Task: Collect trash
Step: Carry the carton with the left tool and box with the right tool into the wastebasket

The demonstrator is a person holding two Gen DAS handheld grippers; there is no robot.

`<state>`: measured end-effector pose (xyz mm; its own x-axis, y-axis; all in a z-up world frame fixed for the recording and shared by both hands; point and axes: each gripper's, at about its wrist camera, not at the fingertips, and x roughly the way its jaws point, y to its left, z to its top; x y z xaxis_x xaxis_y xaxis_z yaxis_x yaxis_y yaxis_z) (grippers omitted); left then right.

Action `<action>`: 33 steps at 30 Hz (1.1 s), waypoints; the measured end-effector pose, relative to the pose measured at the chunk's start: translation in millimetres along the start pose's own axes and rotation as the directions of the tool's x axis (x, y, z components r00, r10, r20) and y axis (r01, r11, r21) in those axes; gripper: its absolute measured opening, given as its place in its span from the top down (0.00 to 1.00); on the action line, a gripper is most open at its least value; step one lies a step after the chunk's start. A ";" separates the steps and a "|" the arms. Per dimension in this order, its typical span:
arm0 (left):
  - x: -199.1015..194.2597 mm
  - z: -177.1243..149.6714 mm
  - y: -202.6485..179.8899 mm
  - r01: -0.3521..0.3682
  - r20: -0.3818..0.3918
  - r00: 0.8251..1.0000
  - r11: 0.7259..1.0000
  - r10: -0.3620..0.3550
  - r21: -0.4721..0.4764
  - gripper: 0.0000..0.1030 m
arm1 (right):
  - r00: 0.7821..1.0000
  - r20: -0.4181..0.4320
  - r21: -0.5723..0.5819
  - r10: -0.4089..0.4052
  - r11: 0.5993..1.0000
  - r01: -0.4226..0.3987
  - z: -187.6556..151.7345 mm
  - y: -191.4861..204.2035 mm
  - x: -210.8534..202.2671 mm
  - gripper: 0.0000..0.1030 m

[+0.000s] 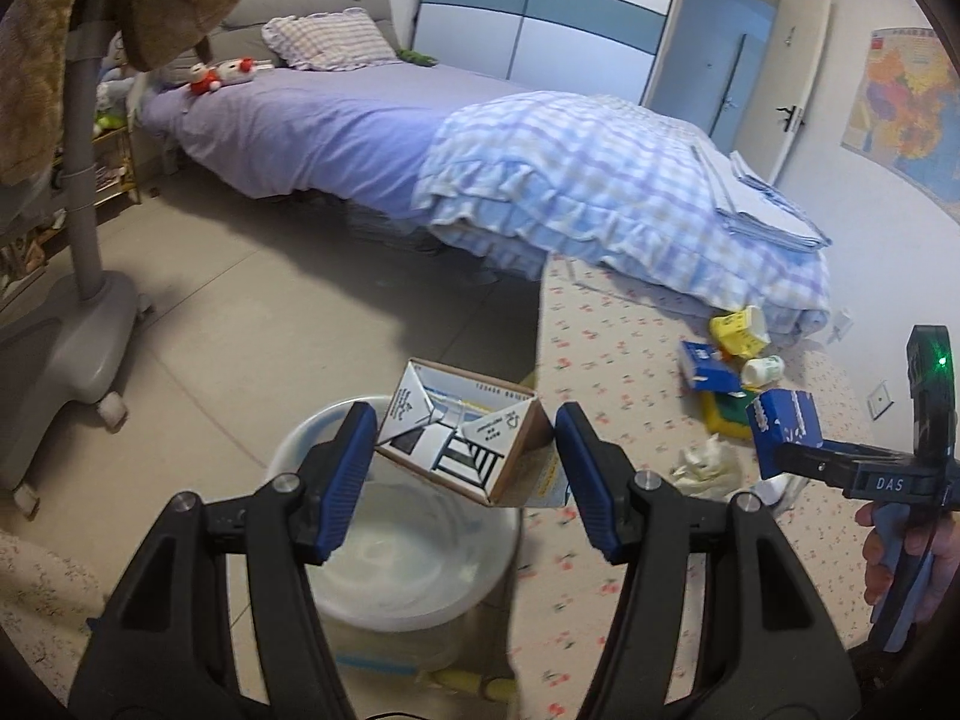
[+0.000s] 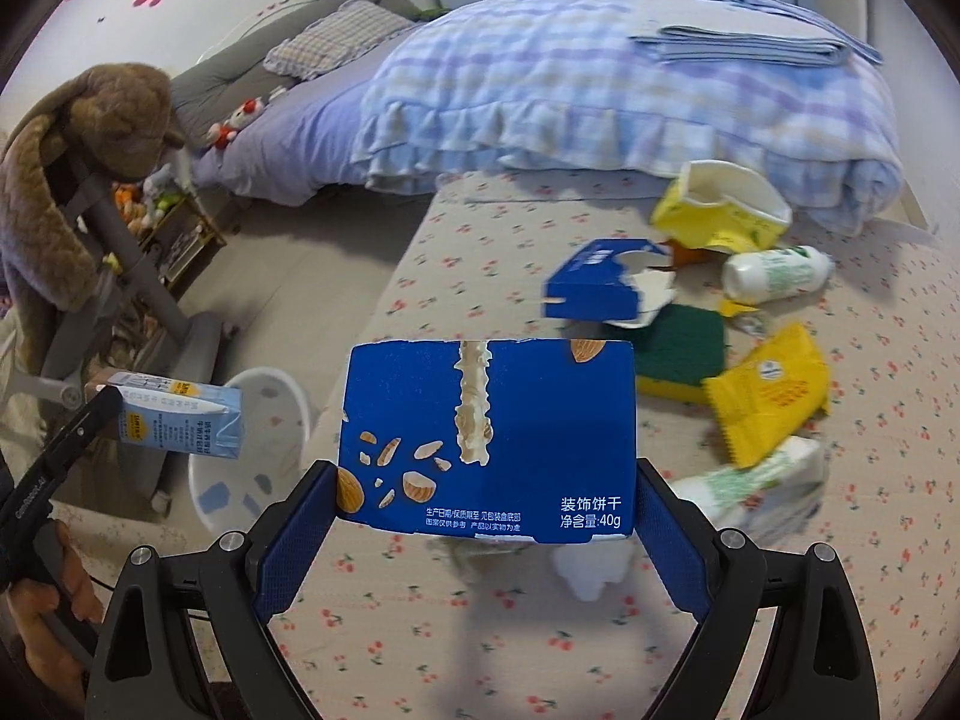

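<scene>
Two claws loaded: left claw (image 1: pixel 459 468) around milk carton (image 1: pixel 462 441), contact unclear, above white bin (image 1: pixel 414 552); right claw (image 2: pixel 483 531) clamped on blue biscuit box (image 2: pixel 486 438). Next, likely: drop carton, swing box over bin.

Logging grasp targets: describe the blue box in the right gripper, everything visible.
The blue biscuit box is thin glossy cardboard printed with almond pieces and white Chinese text, including 40g. A ragged torn strip runs down from its top edge, baring pale board. It is held roughly upright above the floral-print cover, pinched at its lower side edges by the right gripper.
</scene>
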<state>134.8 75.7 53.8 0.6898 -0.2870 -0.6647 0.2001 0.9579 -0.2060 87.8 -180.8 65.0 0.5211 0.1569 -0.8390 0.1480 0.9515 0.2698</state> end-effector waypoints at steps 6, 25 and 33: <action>5.8 -10.9 35.3 -0.066 -0.061 0.996 0.997 0.063 -0.034 0.39 | 0.999 -0.024 -0.051 0.037 0.998 -0.039 -2.9 44.4 21.8 0.08; 8.4 -33.5 98.1 -0.382 -0.250 0.904 0.918 0.347 -0.105 0.04 | 0.991 -0.100 -0.160 0.084 0.982 -0.099 -13.4 135.8 93.1 0.08; 5.9 -32.7 101.1 -0.416 -0.243 0.890 0.905 0.386 -0.086 0.04 | 0.991 -0.097 -0.167 0.093 0.980 -0.108 -16.0 157.8 111.8 0.07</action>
<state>136.4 170.5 5.6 0.5221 0.1118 -0.8455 -0.1652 0.9858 0.0284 156.0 -8.8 6.2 0.4490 0.2693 -0.8520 -0.0518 0.9597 0.2761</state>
